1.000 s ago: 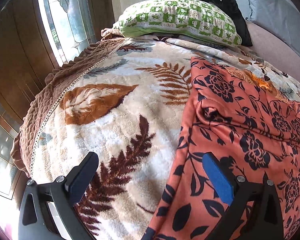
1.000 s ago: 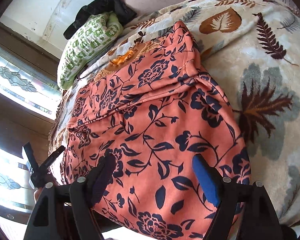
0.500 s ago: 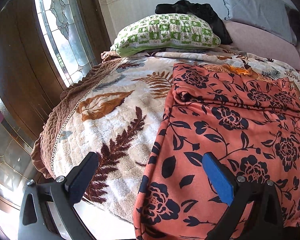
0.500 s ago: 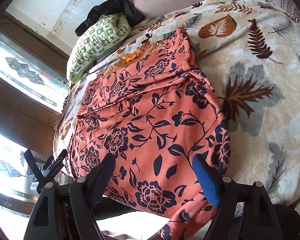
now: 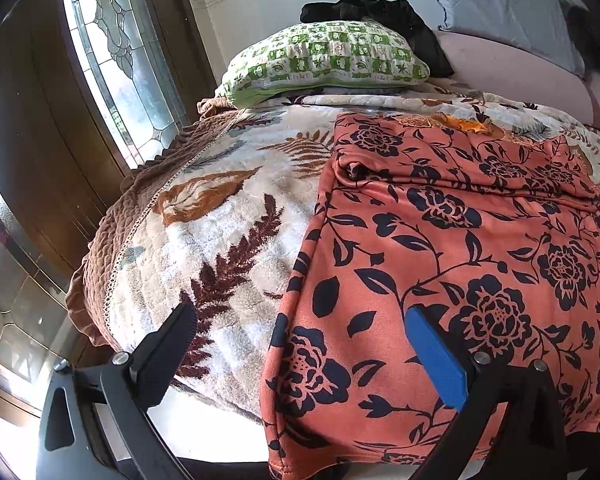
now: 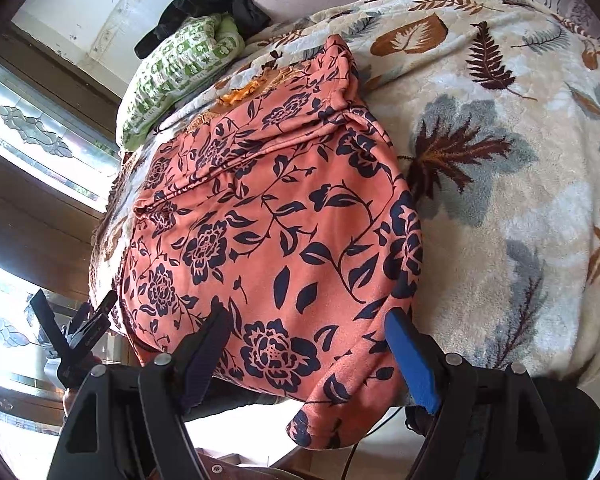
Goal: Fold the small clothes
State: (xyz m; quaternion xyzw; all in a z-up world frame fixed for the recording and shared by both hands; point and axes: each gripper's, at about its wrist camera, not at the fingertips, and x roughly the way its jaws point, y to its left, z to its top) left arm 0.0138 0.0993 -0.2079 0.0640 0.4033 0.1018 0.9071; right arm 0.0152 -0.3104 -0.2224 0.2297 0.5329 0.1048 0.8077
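Observation:
An orange garment with dark blue flowers [image 5: 460,248] lies spread on a leaf-patterned blanket [image 5: 220,240], its far part folded over in a crease, its near hem hanging over the bed's front edge. It also shows in the right wrist view [image 6: 268,216]. My left gripper [image 5: 300,344] is open and empty, held off the bed in front of the garment's left hem corner. My right gripper [image 6: 306,344] is open and empty, in front of the garment's right hem corner [image 6: 316,428]. The left gripper [image 6: 76,332] shows in the right wrist view at far left.
A green checked pillow [image 5: 328,60] and a black cloth [image 5: 364,8] lie at the head of the bed. A stained-glass window [image 5: 112,52] and dark wood panels stand to the left. The blanket [image 6: 500,160] stretches bare to the right.
Both grippers have drawn back and away from the garment toward the bed's front edge; the near hem and bed edge have come into view. Jaws stay open.

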